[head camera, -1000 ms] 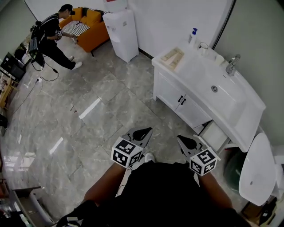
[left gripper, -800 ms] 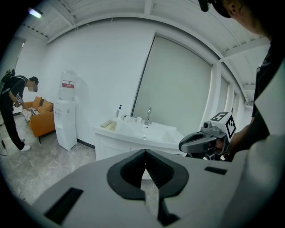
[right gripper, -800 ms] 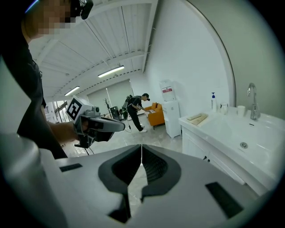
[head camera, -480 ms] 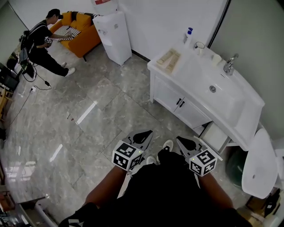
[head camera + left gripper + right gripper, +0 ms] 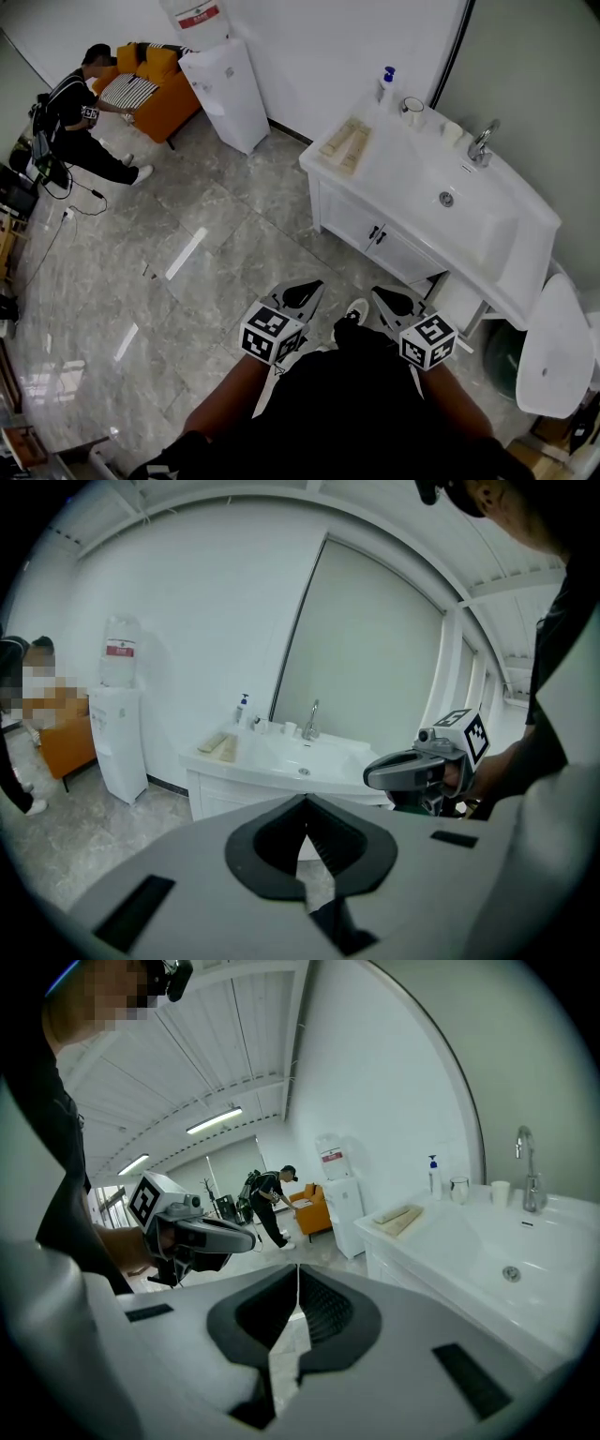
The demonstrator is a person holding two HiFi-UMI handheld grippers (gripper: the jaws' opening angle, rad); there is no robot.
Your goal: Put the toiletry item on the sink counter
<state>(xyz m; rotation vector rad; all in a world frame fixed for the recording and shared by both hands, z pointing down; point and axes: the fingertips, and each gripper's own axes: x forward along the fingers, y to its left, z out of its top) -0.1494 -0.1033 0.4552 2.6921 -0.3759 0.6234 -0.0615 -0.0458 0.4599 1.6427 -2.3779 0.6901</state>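
Both grippers are held low in front of the person's body, side by side and short of the sink counter [image 5: 382, 155], on its cabinet-door side. The bare forearms reach forward from the torso. Each gripper tilts a little downward with its marker cube on top and its tip aimed toward the counter front.

The left gripper [image 5: 305, 291] has its jaws closed together with nothing between them. The right gripper [image 5: 392, 298] is the same, its pads meeting along one thin line and empty. The right one sits slightly nearer the counter than the left.

No toiletry item is in either gripper. The toiletry things in sight are all on the counter. A pump bottle [image 5: 385, 82] stands at its back corner by the wall. A glass cup [image 5: 411, 111] is just beside it, and a small white cup [image 5: 452, 131] lies between that and the faucet [image 5: 481, 142]. Two flat tan items [image 5: 343, 146] lie side by side on the counter's end, away from the basin. Which of these the task means cannot be told.
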